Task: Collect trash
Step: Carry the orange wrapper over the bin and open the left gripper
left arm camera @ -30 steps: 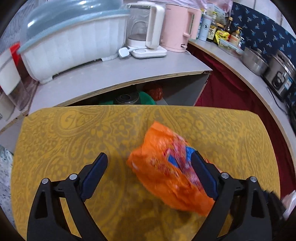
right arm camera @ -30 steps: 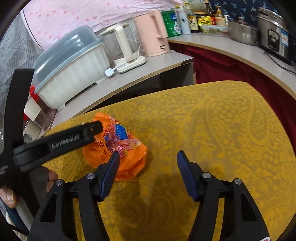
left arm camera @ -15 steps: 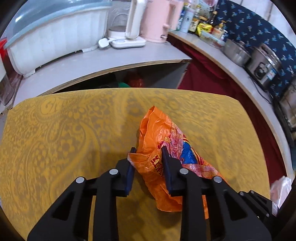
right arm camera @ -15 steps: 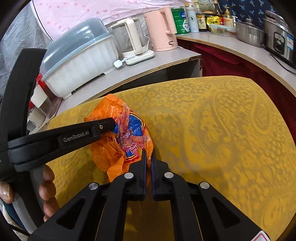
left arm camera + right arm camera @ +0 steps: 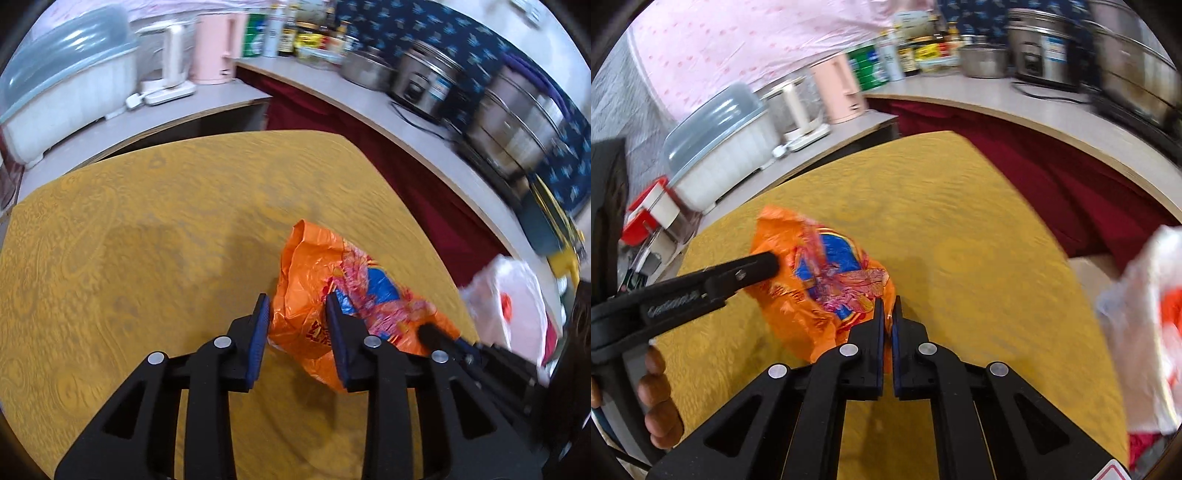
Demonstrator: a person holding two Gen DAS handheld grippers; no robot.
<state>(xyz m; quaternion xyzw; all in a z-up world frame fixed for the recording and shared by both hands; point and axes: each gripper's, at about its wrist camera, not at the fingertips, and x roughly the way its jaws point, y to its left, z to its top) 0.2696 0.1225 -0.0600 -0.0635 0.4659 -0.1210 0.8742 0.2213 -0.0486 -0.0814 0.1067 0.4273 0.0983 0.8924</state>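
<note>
Left wrist view: we carry the orange snack bag above the yellow tabletop, left claw and right claw both pinching it; next, the white trash bag.

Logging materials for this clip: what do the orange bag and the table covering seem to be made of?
Orange bag: thin glossy plastic film, by its crumpled folds and printed sheen. Table covering: looks like mustard-yellow woven or embossed cloth with a paisley pattern and matte finish; motion blur leaves vinyl possible.
</note>
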